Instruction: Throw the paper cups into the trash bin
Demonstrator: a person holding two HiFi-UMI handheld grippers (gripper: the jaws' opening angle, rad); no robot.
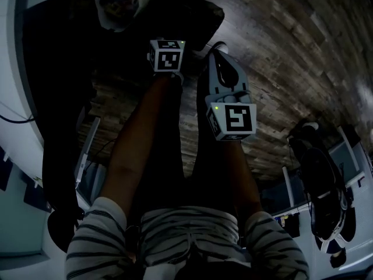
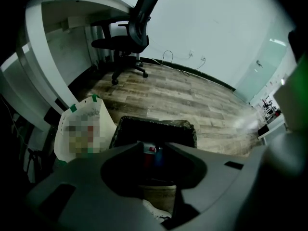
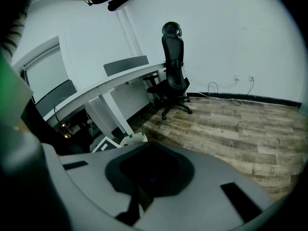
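The trash bin [image 2: 155, 123], lined with a black bag, stands on the wood floor right under my left gripper [image 2: 154, 148]. A narrow gap shows between its jaws, with nothing pressed there. Through the gap I see a red and blue item, and lower down a tan cup-like thing [image 2: 156, 196] inside the bin. In the head view the bin [image 1: 195, 16] is a dark shape beyond the left gripper's marker cube [image 1: 166, 54]. My right gripper [image 1: 217, 51] hangs beside it with jaws together, also [image 3: 150, 147]. No cup shows in either grip.
A white paper bag [image 2: 82, 129] leans against the bin's left side. A black office chair [image 2: 127, 30] stands by the curved white desk [image 3: 110, 81]. Another chair [image 1: 326, 191] is at the right. Bare wood floor [image 3: 231, 129] stretches towards the wall.
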